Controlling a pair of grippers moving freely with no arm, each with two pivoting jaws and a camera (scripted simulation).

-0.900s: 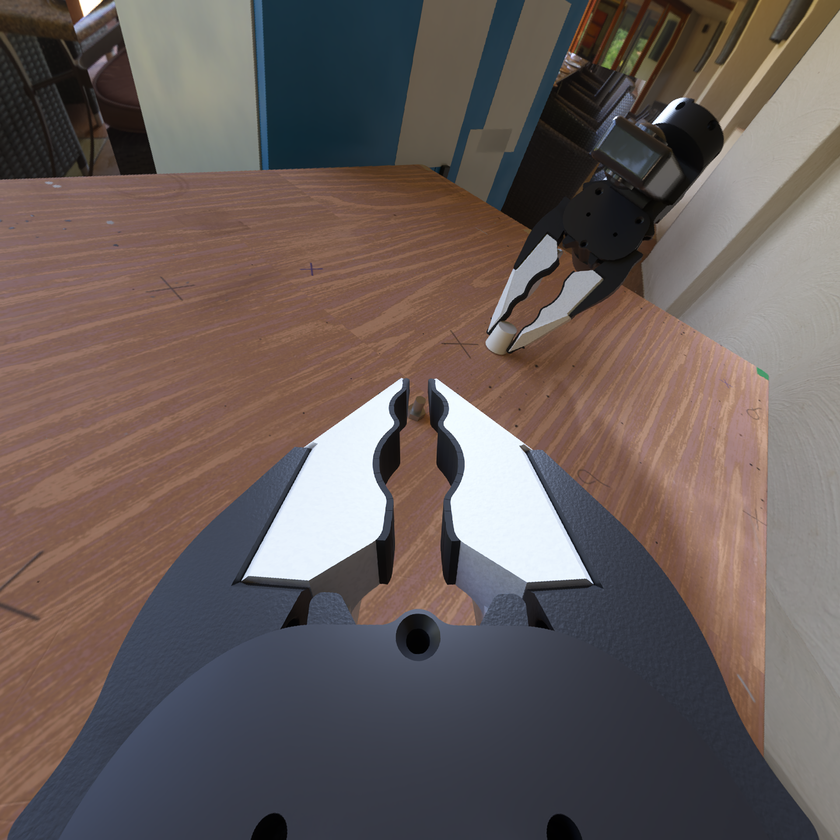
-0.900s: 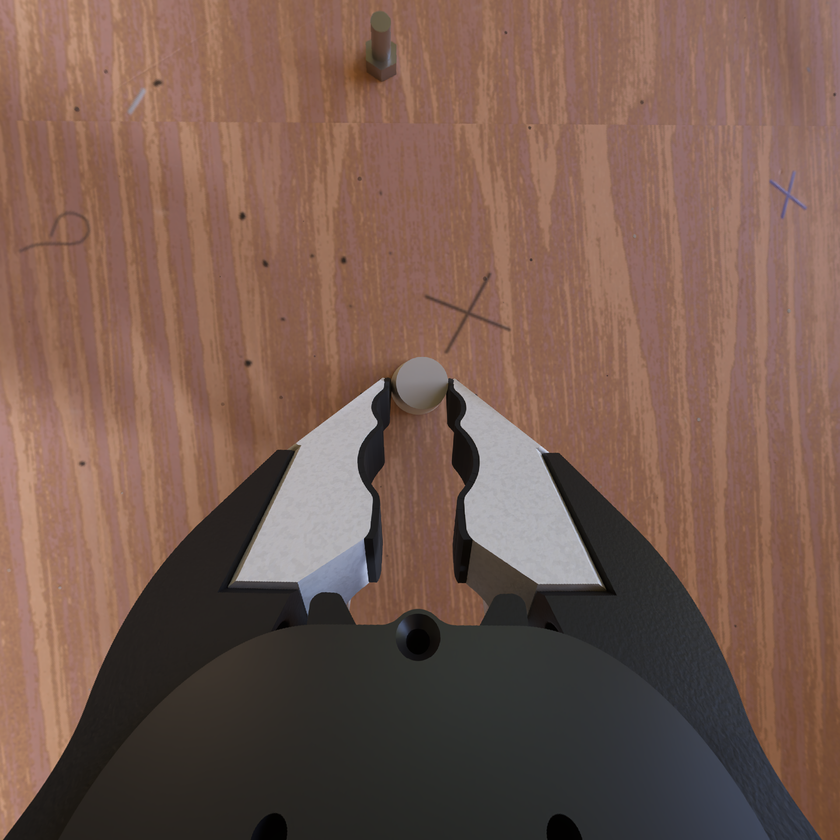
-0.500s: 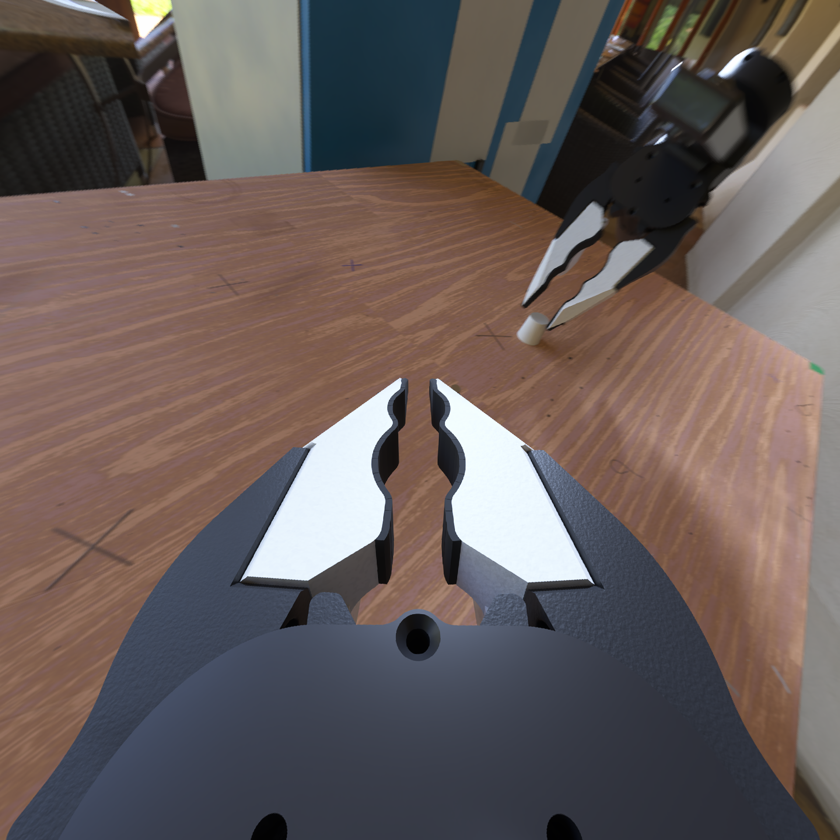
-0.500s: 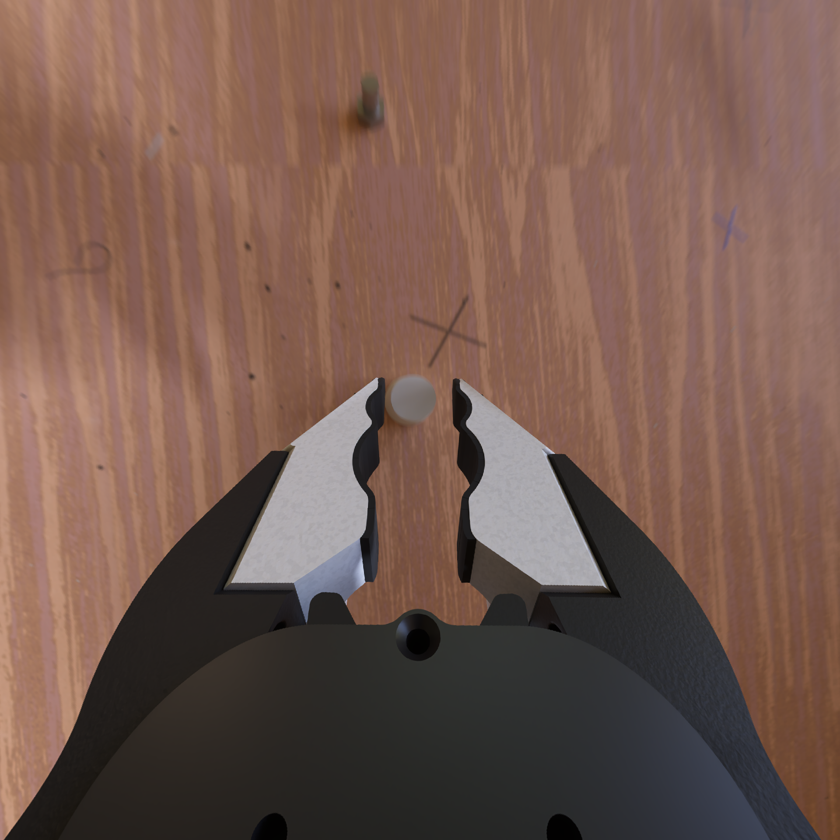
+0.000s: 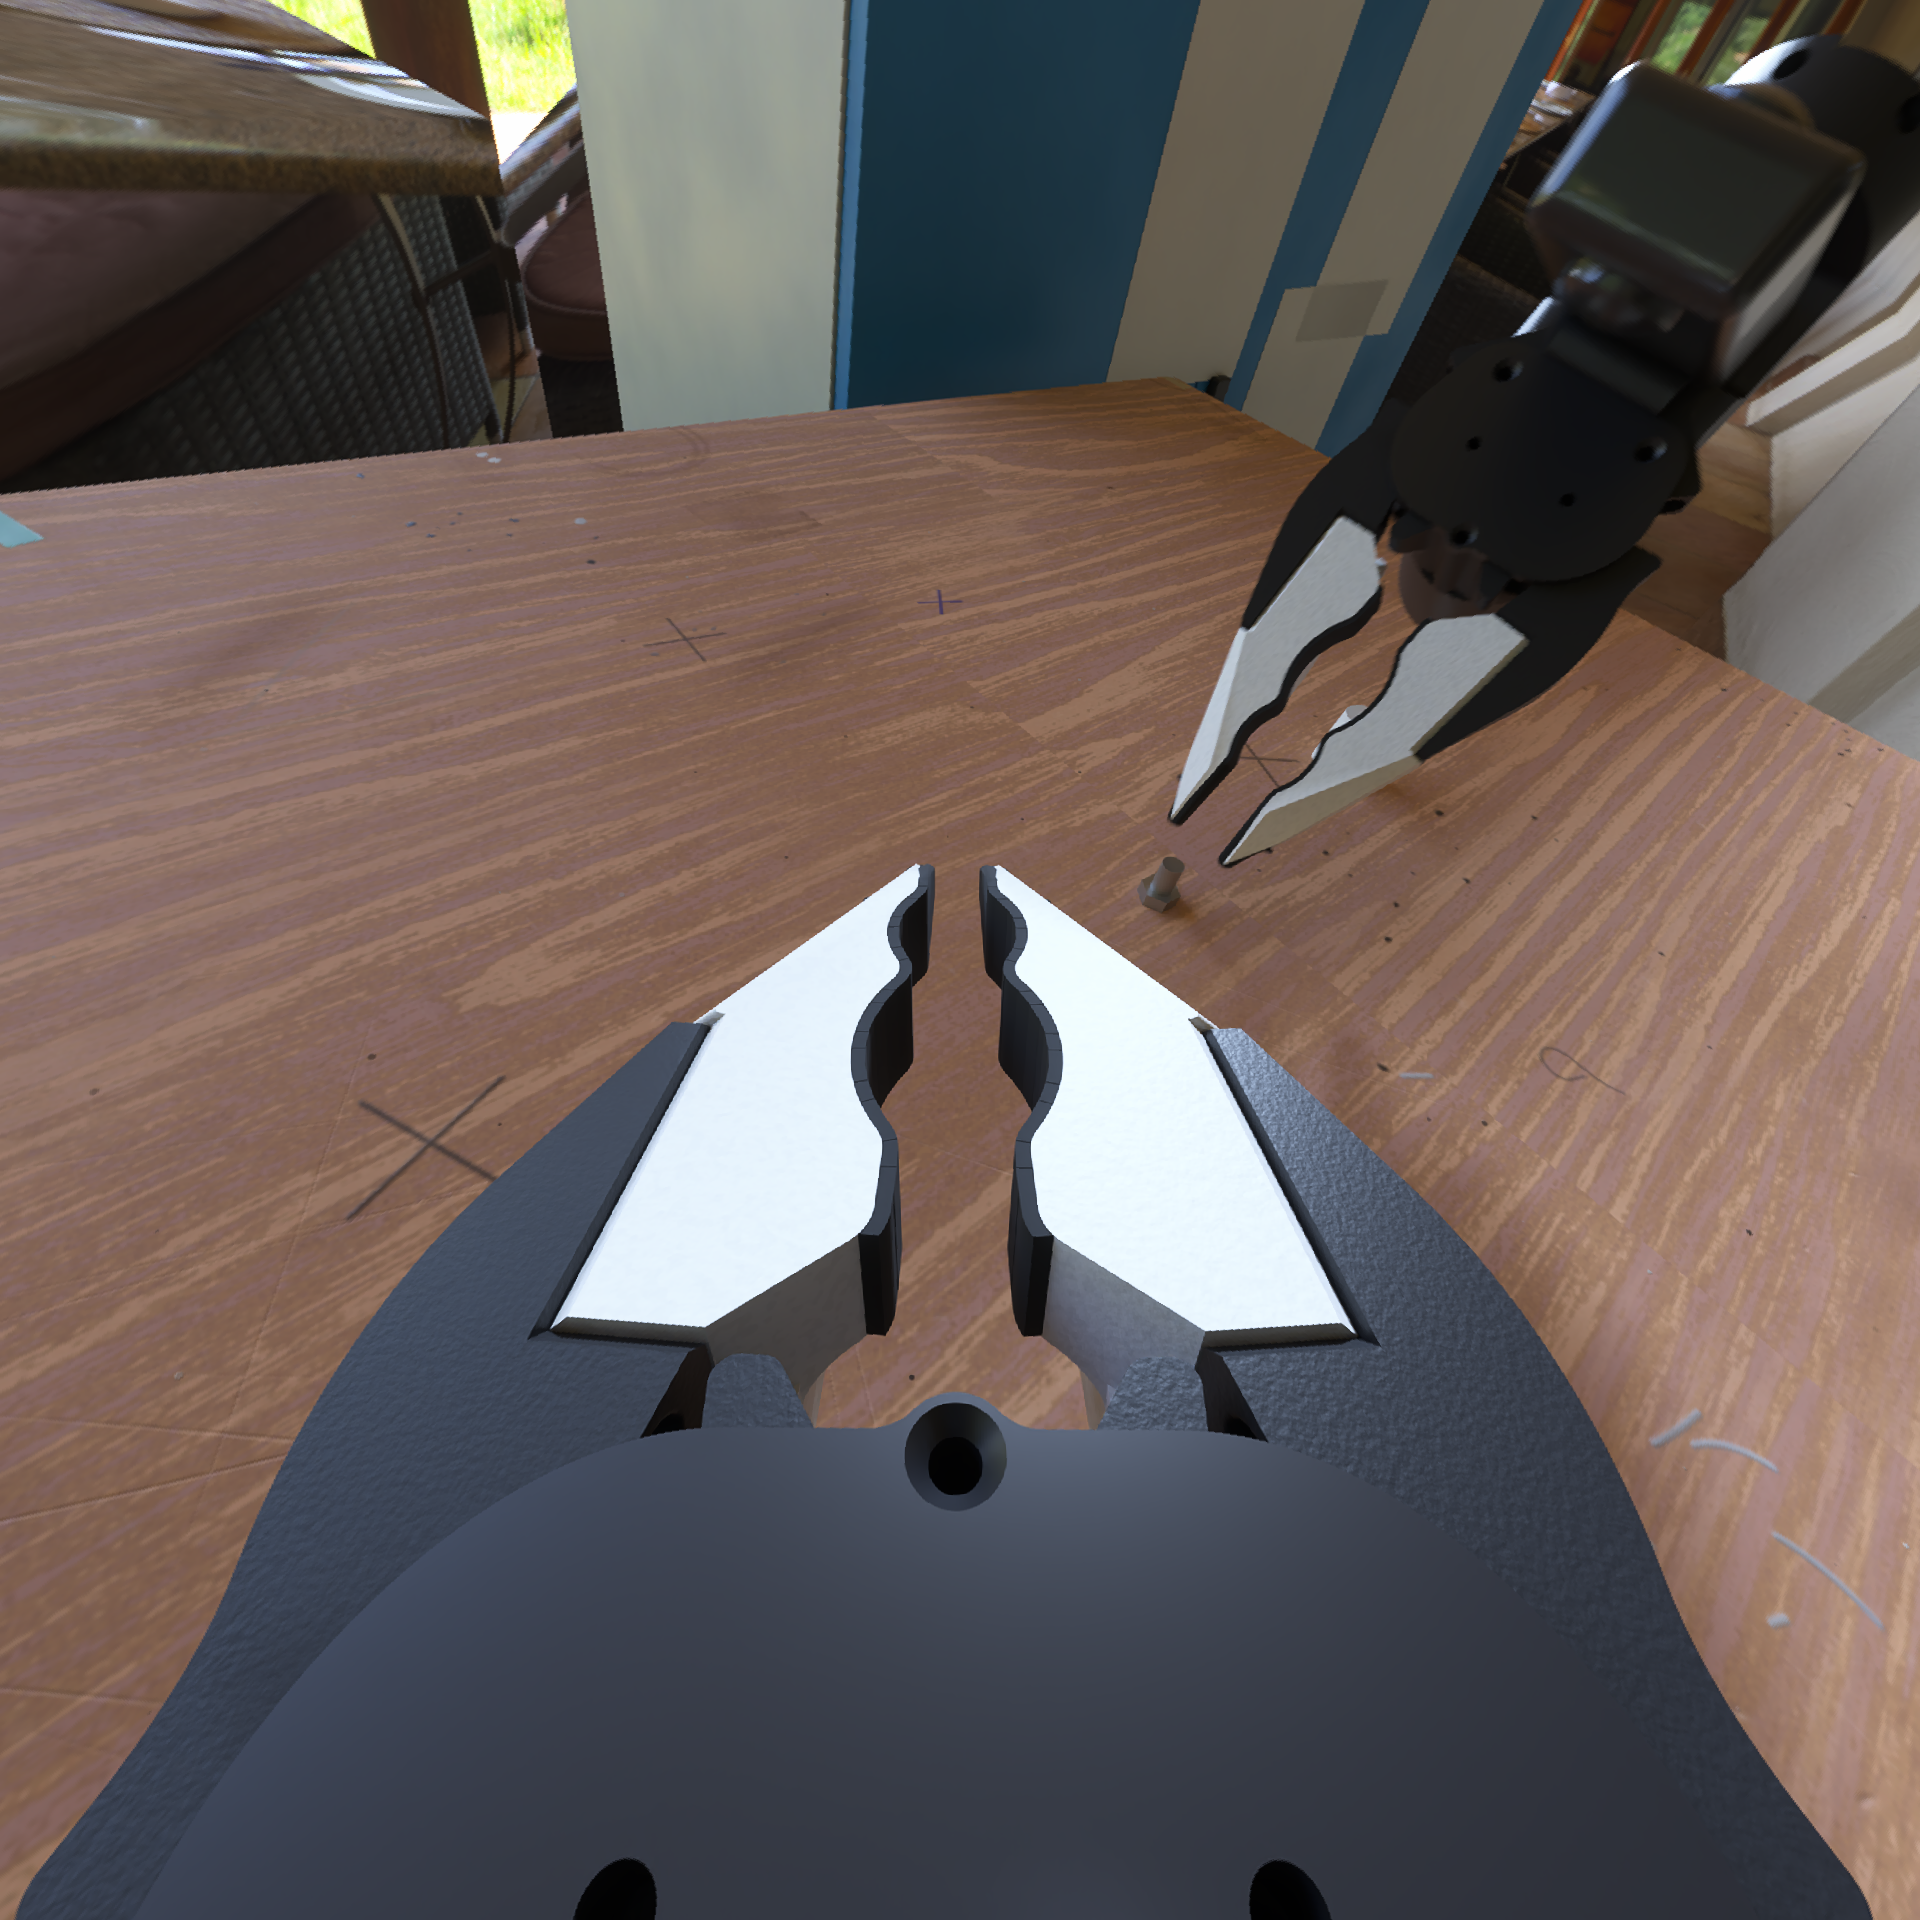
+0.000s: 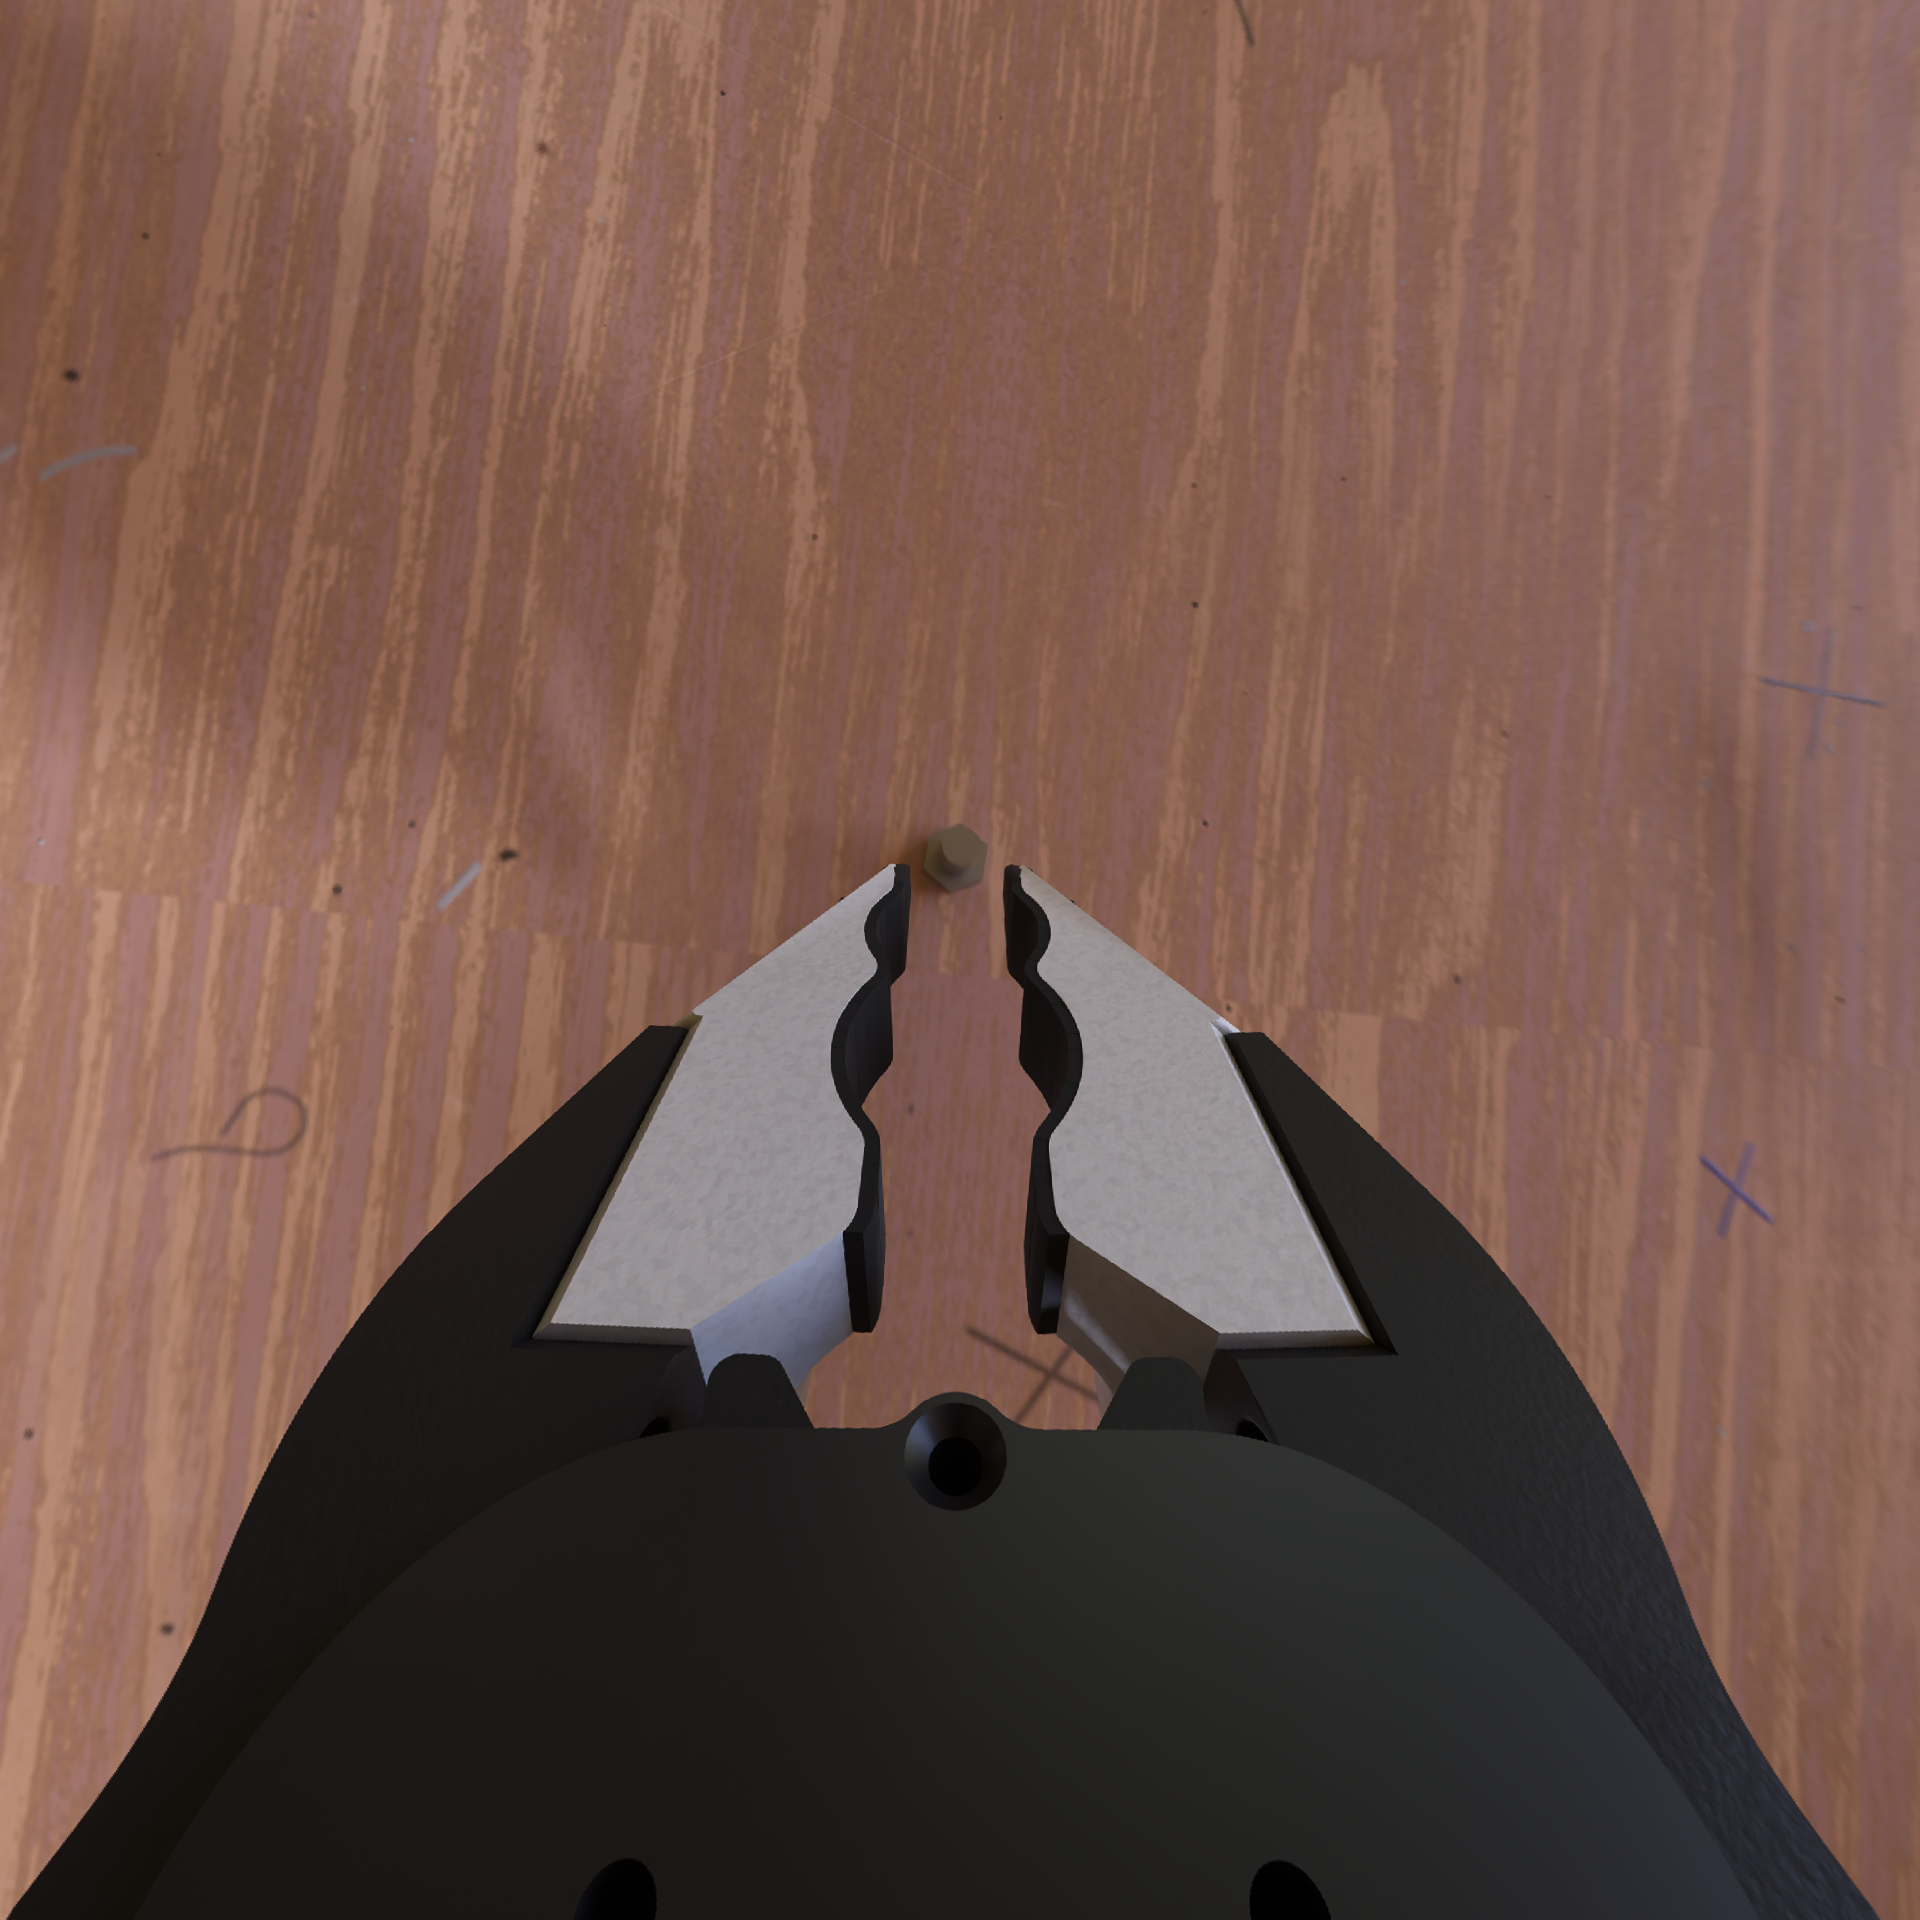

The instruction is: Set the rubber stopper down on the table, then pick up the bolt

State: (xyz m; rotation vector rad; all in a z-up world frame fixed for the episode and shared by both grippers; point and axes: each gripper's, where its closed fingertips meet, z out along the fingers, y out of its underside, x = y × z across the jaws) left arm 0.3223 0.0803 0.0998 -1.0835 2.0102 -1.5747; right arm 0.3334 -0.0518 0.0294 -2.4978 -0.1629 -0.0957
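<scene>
A small grey bolt [image 5: 1162,885] stands head down on the wooden table [image 5: 520,779]. My right gripper [image 5: 1205,836] hovers just above and behind it, jaws open and empty. In the right wrist view the bolt [image 6: 954,854] lies just beyond the open right gripper [image 6: 956,883], centred on the gap. The white rubber stopper [image 5: 1351,717] rests on the table behind the right fingers, mostly hidden. My left gripper [image 5: 956,883] is empty with its jaws nearly together, and the bolt sits to the right of its tips.
The table's right edge [image 5: 1766,717] runs close behind the right gripper, with a pale wall beyond. A blue and cream panel [image 5: 987,208] and a wicker chair [image 5: 312,343] stand past the far edge. Pencil crosses [image 5: 431,1143] mark the wood.
The right gripper opened, left the stopper on the table and moved over the bolt, its jaws then narrowing. The left gripper shifted so the bolt now sits right of its tips.
</scene>
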